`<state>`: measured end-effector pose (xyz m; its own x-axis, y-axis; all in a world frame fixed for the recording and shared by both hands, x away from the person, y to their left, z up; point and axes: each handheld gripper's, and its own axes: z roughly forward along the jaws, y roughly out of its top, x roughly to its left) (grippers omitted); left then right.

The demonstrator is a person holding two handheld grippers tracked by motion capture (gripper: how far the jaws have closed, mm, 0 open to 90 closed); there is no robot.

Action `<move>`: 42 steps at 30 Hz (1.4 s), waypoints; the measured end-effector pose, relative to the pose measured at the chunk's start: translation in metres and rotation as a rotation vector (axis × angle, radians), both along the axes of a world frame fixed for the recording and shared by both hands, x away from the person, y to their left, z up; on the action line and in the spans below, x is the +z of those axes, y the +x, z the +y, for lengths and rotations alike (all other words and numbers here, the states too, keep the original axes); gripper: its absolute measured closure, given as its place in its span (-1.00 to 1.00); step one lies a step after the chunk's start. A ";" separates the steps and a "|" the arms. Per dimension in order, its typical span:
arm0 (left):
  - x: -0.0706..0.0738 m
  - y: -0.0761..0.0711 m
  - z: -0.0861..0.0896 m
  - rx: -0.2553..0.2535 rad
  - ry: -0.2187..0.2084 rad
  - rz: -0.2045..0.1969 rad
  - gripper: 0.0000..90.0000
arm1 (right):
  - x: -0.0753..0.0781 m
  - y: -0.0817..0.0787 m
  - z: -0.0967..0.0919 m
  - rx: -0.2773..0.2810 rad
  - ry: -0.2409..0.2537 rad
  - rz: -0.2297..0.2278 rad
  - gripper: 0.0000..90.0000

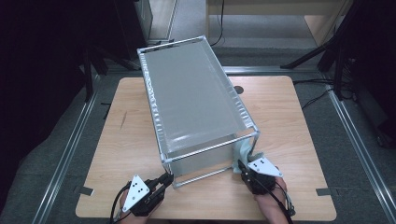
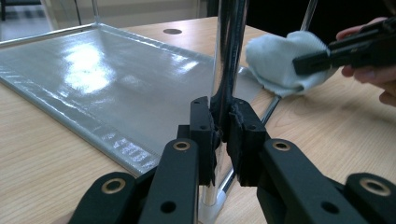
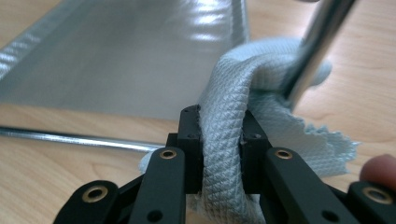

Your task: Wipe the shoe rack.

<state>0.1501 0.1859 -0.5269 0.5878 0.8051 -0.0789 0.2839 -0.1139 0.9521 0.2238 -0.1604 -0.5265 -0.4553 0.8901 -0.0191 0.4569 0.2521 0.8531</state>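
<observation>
A box-shaped rack of chrome rods (image 1: pixel 198 107) with grey mesh panels stands on the wooden table (image 1: pixel 126 140). My left gripper (image 1: pixel 164 179) is shut on the rack's near left upright post (image 2: pixel 224 84), close to its foot. My right gripper (image 1: pixel 243 169) is shut on a pale blue cloth (image 3: pixel 238 102), which is draped against the near right upright post (image 3: pixel 315 46) low down. In the left gripper view the cloth (image 2: pixel 280 60) shows past the post, with the right gripper (image 2: pixel 303 63) on it and a hand behind.
The rack's bottom rod (image 3: pixel 74 138) runs along the table in front of the lower mesh panel (image 2: pixel 107 79). A dark round hole (image 1: pixel 238 89) sits in the tabletop behind the rack. Dark stands and cables surround the table on the floor.
</observation>
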 end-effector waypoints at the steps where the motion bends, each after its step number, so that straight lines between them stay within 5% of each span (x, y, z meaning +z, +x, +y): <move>1: 0.000 0.000 0.000 -0.001 -0.001 -0.001 0.82 | 0.010 -0.002 -0.002 -0.005 0.027 -0.041 0.70; 4: 0.000 0.000 0.000 0.000 -0.002 -0.001 0.81 | 0.026 -0.007 -0.002 -0.005 0.054 -0.105 0.70; 5: 0.000 0.000 0.000 0.001 -0.002 -0.001 0.81 | 0.047 -0.014 -0.005 -0.012 0.087 -0.186 0.71; 7: 0.000 0.000 0.000 0.001 -0.003 -0.001 0.81 | 0.059 -0.019 -0.007 -0.019 0.106 -0.228 0.71; 10: 0.000 0.000 0.000 0.002 -0.003 0.000 0.81 | 0.062 -0.020 -0.009 -0.026 0.112 -0.231 0.71; 12: 0.000 0.000 0.000 0.002 -0.003 0.000 0.81 | 0.052 -0.017 -0.010 -0.028 0.091 -0.198 0.71; 14: 0.000 0.000 0.000 0.002 -0.001 0.001 0.81 | 0.028 -0.007 -0.009 -0.034 0.066 -0.098 0.70; 19: 0.000 0.000 0.000 -0.001 -0.003 0.000 0.81 | -0.004 0.004 -0.008 -0.043 0.013 0.033 0.70; 24: 0.000 0.000 0.000 -0.001 -0.004 0.000 0.81 | 0.002 0.004 -0.008 -0.046 0.024 0.023 0.70; 29: -0.001 0.000 -0.001 0.003 -0.007 0.000 0.81 | 0.044 -0.013 -0.012 -0.029 0.106 -0.116 0.70; 32: -0.001 0.000 -0.001 0.003 -0.008 0.000 0.81 | 0.053 -0.017 -0.010 -0.021 0.114 -0.152 0.70; 36: -0.001 0.000 -0.001 0.004 -0.008 0.000 0.81 | 0.043 -0.013 -0.010 -0.027 0.108 -0.112 0.70; 38: -0.001 0.000 -0.001 0.004 -0.008 -0.001 0.81 | 0.029 -0.006 -0.013 -0.027 0.119 -0.051 0.70; 39: -0.001 0.000 0.000 0.002 -0.009 0.001 0.81 | 0.012 0.001 -0.017 -0.044 0.103 0.019 0.70; 42: -0.001 0.000 -0.001 -0.003 -0.008 -0.001 0.81 | -0.001 0.007 -0.023 -0.039 0.096 0.081 0.70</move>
<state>0.1499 0.1848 -0.5278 0.5902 0.8027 -0.0850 0.2829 -0.1071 0.9531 0.2310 -0.1829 -0.5279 -0.4172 0.9030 0.1025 0.5329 0.1517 0.8325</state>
